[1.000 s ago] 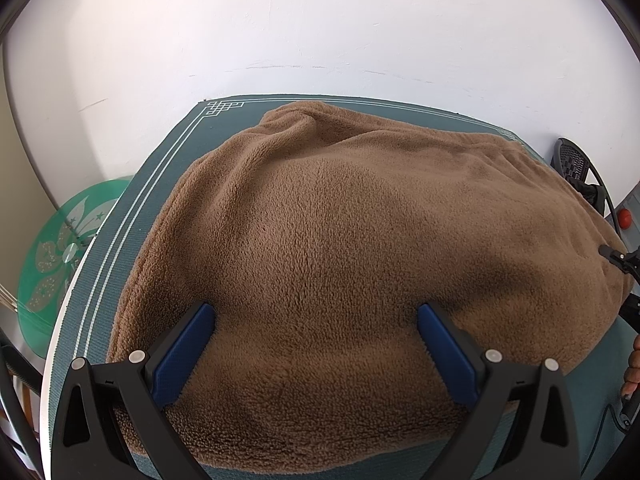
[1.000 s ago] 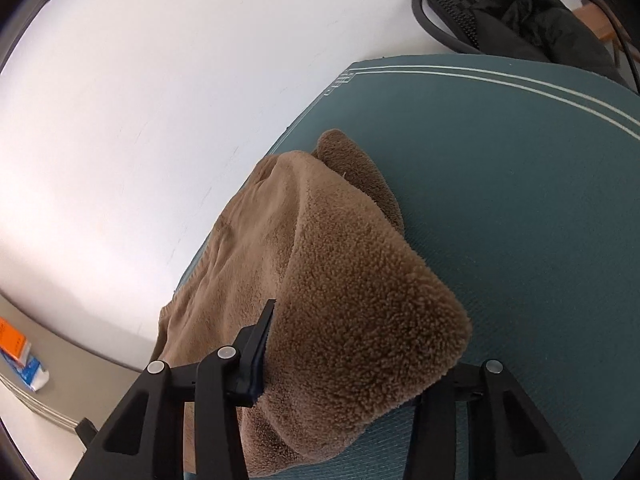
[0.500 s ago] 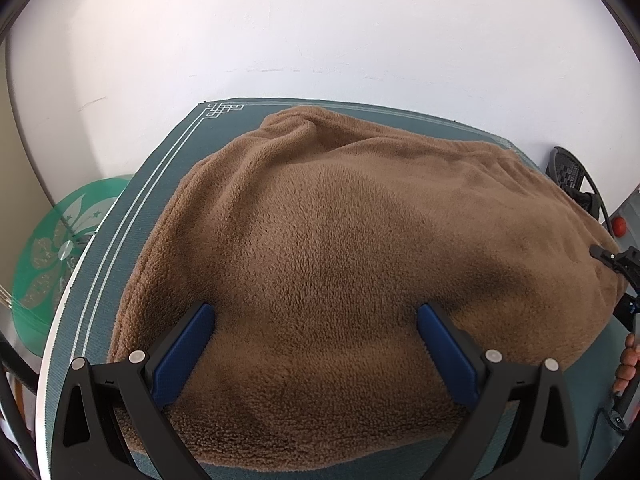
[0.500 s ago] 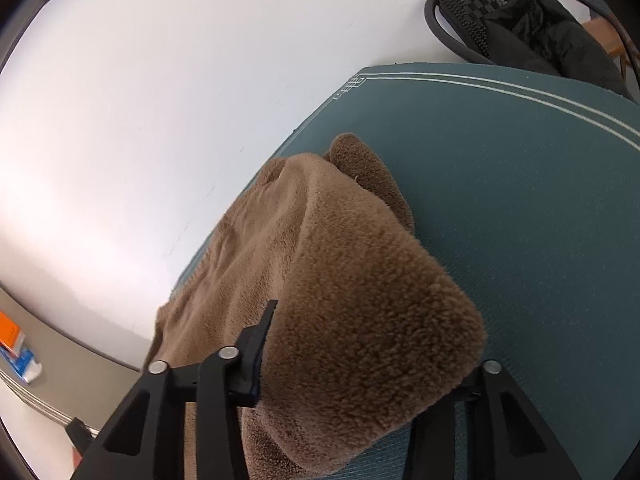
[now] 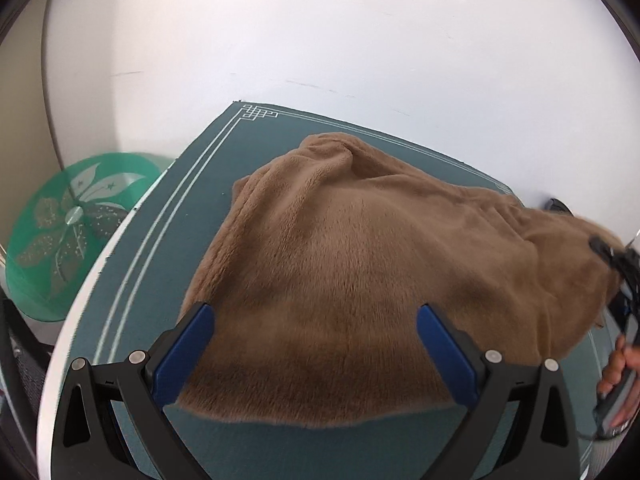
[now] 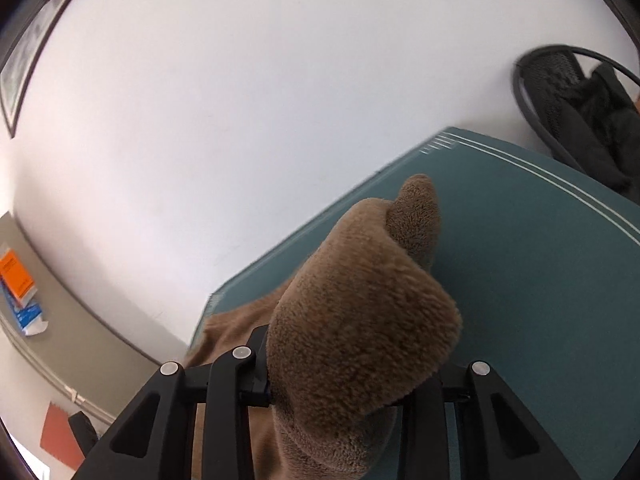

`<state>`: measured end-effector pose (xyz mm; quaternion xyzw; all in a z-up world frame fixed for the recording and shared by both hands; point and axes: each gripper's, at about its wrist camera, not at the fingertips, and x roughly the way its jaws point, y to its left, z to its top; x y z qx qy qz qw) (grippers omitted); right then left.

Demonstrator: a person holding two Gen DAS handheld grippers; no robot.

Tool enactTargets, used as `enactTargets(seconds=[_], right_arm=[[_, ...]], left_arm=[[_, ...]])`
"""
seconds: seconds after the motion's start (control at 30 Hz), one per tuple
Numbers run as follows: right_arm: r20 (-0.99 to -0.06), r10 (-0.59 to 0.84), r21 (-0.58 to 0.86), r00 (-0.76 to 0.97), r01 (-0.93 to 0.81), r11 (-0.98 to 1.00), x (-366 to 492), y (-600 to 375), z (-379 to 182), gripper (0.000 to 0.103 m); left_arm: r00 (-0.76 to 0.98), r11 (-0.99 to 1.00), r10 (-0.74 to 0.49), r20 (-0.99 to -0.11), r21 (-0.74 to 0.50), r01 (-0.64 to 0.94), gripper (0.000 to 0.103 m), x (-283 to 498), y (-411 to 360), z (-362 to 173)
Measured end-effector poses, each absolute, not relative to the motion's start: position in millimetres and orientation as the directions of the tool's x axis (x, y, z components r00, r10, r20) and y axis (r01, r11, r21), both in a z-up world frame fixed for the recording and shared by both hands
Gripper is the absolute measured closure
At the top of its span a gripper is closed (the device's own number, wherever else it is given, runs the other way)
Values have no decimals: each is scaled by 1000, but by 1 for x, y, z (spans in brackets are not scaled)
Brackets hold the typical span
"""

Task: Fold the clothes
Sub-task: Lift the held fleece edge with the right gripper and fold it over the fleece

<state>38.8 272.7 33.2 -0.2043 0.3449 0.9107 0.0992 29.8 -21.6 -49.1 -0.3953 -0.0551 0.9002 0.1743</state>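
A plain white wall (image 5: 320, 32) rises behind the table with its teal mat (image 6: 540, 260). Left of the table stands a green flower-patterned stool (image 5: 76, 220). Right of it, a black mesh chair (image 6: 560, 80) holds dark clothing. Daylight is soft and even.

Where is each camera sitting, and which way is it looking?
Left wrist: sits on the left hand-held gripper, jaws open, looking along the brown fleece garment on the teal mat toward the white wall; the person's right hand shows at the edge.
Right wrist: sits on the right hand-held gripper, clamped on a fleece bunch, facing the wall.
Both show the garment and mat.
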Motion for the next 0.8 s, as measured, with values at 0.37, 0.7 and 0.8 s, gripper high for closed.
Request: enactTargets(seconds=[0.37, 0.7, 0.8], right_arm=[[-362, -42, 538, -931, -172, -826, -15, 191, 89, 71], [-301, -197, 460, -933, 38, -887, -56, 77, 134, 71], [-327, -247, 420, -912, 93, -903, -72, 34, 131, 72]], left_arm=[[-637, -927, 370, -676, -313, -206, 1, 66, -75, -47], [-633, -916, 367, -682, -382, -120, 1, 84, -122, -58], [-635, -915, 362, -683, -389, -103, 1, 90, -133, -62]])
